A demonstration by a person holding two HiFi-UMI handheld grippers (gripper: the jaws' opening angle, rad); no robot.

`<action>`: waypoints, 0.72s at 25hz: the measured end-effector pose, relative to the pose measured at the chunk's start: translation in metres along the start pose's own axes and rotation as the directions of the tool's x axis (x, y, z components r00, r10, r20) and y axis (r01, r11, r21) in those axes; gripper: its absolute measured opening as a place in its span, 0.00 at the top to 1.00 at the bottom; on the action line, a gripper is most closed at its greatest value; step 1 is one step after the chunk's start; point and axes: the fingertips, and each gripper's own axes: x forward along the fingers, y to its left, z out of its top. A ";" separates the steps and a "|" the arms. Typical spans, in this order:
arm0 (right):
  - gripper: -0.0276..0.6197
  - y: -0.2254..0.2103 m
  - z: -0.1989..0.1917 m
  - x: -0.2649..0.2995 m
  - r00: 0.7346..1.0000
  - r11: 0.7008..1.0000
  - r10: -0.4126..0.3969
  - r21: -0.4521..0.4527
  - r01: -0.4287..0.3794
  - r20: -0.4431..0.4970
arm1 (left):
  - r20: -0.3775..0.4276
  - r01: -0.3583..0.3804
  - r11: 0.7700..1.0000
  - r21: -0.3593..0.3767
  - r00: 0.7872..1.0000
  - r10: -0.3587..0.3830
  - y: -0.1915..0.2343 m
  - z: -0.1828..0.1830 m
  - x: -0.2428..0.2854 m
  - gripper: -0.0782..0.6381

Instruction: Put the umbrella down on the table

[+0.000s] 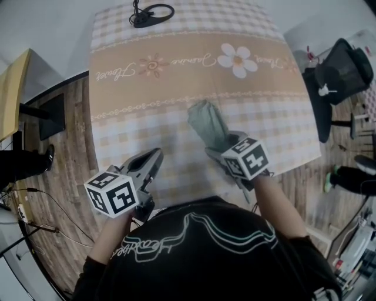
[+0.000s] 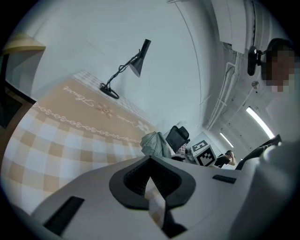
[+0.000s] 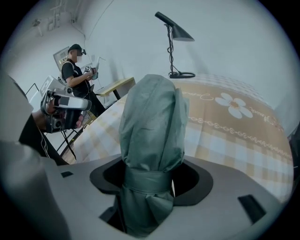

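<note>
Jaws of the right gripper (image 1: 220,148) clench the folded grey-green umbrella (image 1: 205,120), which points out over the worktop (image 1: 135,117). The left gripper (image 1: 154,159) jaws are closed on nothing. A checked flower cloth (image 1: 176,70) covers the worktop. A black lamp (image 1: 150,13) stands at its far edge, well apart from the umbrella.

The table (image 1: 265,126) is covered edge to edge by a checked tablecloth (image 1: 141,126) in beige and white. Across its far half runs a tan band with script lettering, a white daisy (image 1: 237,60) to the right and a smaller orange flower (image 1: 154,64) left of it. A black desk lamp (image 1: 150,13) stands at the far edge.
</note>
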 end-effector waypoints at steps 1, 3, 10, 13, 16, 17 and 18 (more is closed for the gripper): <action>0.52 0.000 -0.002 0.006 1.000 1.000 0.009 0.011 -0.008 -0.015 | 0.003 -0.004 1.000 -0.003 1.000 0.004 0.002 -0.001 0.000 0.90; 0.52 -0.002 -0.004 0.015 0.999 1.000 0.008 0.027 -0.007 -0.048 | 0.007 -0.010 1.000 -0.012 1.000 0.010 0.006 -0.001 0.000 0.90; 0.52 -0.013 -0.006 0.031 0.993 0.999 -0.027 0.044 0.032 -0.114 | 0.015 -0.021 0.999 -0.045 1.000 0.022 0.018 0.003 -0.001 0.90; 0.52 -0.013 -0.006 0.035 0.992 0.999 -0.025 0.035 0.030 -0.123 | 0.024 -0.027 0.998 -0.057 0.999 0.028 0.024 0.005 -0.002 0.90; 0.52 -0.012 -0.006 0.038 0.990 0.999 -0.037 0.023 0.040 -0.137 | 0.029 -0.027 0.998 -0.063 0.999 0.029 0.027 0.006 -0.002 0.90; 0.52 -0.011 -0.006 0.039 0.989 0.999 -0.041 0.020 0.044 -0.142 | 0.030 -0.026 0.998 -0.064 0.999 0.028 0.028 0.006 -0.002 0.90; 0.52 -0.011 -0.007 0.039 0.988 0.999 -0.044 0.017 0.047 -0.150 | 0.031 -0.024 0.998 -0.065 0.999 0.026 0.028 0.006 -0.002 0.90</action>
